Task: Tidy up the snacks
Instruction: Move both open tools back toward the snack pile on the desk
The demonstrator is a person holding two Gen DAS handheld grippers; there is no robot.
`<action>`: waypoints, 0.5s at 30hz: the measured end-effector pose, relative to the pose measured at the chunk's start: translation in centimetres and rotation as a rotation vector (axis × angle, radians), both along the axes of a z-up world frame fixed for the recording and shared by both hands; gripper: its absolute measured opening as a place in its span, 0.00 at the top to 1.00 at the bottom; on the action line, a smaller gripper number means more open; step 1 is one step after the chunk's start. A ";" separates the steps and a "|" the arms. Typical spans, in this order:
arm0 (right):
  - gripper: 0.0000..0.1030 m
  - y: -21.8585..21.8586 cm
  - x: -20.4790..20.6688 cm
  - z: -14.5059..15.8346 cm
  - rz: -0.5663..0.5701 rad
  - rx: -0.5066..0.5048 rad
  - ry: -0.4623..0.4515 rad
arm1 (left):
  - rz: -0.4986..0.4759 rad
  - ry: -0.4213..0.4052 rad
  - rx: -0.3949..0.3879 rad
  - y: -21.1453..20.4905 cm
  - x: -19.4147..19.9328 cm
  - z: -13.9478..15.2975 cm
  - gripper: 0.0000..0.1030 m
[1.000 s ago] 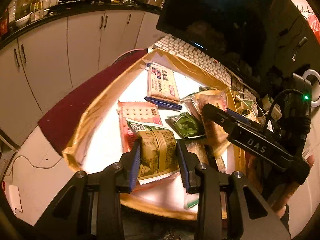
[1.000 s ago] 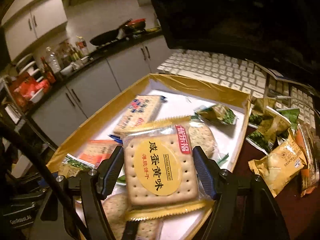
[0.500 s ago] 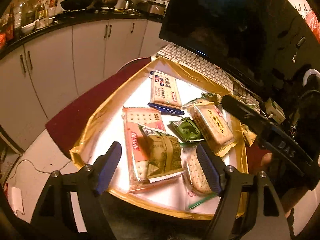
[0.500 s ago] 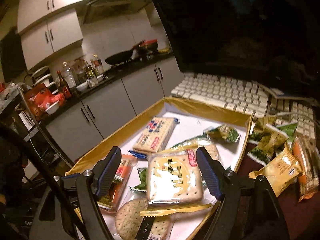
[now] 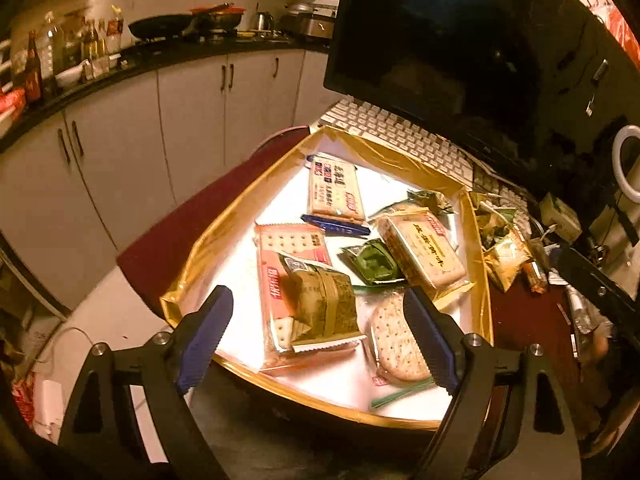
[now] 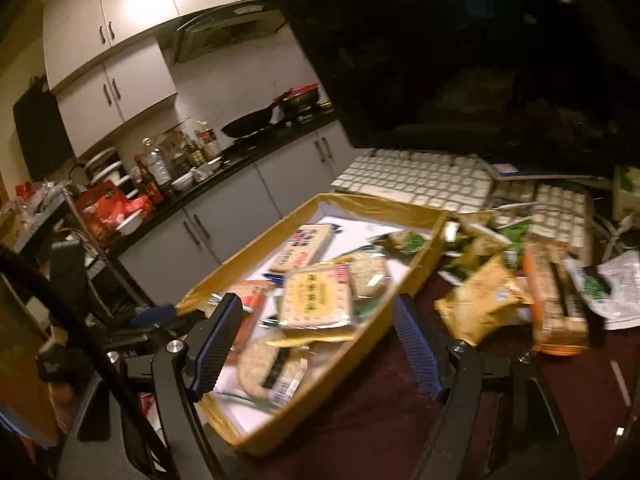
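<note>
A gold-rimmed box [image 5: 188, 256] with a white floor holds several snack packets: an olive-green packet [image 5: 324, 312] on an orange cracker pack [image 5: 288, 240], a yellow egg-yolk cracker pack [image 5: 424, 248], a round biscuit pack [image 5: 396, 344] and a white cracker pack [image 5: 334, 192]. My left gripper [image 5: 318, 344] is open and empty above the box's near edge. My right gripper [image 6: 318, 348] is open and empty over the box [image 6: 416, 280], the yellow cracker pack [image 6: 316, 300] lying below. Loose packets, one golden [image 6: 484, 304], lie on the dark red table to the right.
A white keyboard [image 6: 420, 180] and a dark monitor [image 5: 440, 40] stand behind the box. Kitchen cabinets [image 5: 120, 152] and a counter with bottles and pans are at the left. Cables and small clutter [image 5: 560, 224] lie at the right of the table.
Both grippers opened. The left let go of the olive-green packet, the right let go of the yellow cracker pack; both packets now lie in the box. Both grippers pulled back and up.
</note>
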State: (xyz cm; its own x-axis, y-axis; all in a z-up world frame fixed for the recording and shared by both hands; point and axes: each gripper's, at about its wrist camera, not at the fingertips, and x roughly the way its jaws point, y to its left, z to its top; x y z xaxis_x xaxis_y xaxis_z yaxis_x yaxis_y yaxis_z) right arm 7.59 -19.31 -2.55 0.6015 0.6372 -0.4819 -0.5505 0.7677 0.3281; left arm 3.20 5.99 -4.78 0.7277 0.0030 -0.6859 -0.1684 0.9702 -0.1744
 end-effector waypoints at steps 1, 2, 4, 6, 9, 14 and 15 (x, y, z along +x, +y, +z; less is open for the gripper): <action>0.25 -0.4 0.0 -0.1 -0.006 -0.005 0.001 | 0.011 -0.013 0.013 -0.1 -0.3 0.3 0.16; 0.25 -0.9 0.1 -0.2 -0.018 -0.011 0.004 | 0.017 -0.036 0.018 -0.3 -0.7 0.7 0.16; 0.25 -1.8 0.3 -0.5 -0.041 -0.022 0.020 | 0.015 -0.062 0.037 -0.6 -1.0 1.2 0.15; 0.25 -2.8 1.0 -0.9 -0.058 -0.031 0.037 | 0.007 -0.059 0.043 -0.9 -0.9 1.4 0.15; 0.25 -4.4 2.3 -1.9 -0.110 -0.045 0.069 | -0.017 -0.076 0.011 -1.1 -1.0 1.7 0.15; 0.25 -8.1 3.8 -4.0 -0.241 0.049 0.153 | -0.055 -0.097 -0.008 -2.2 -1.1 1.7 0.15; 0.25 -8.8 4.0 -4.3 -0.273 0.067 0.174 | -0.059 -0.097 -0.014 -2.4 -1.0 1.7 0.15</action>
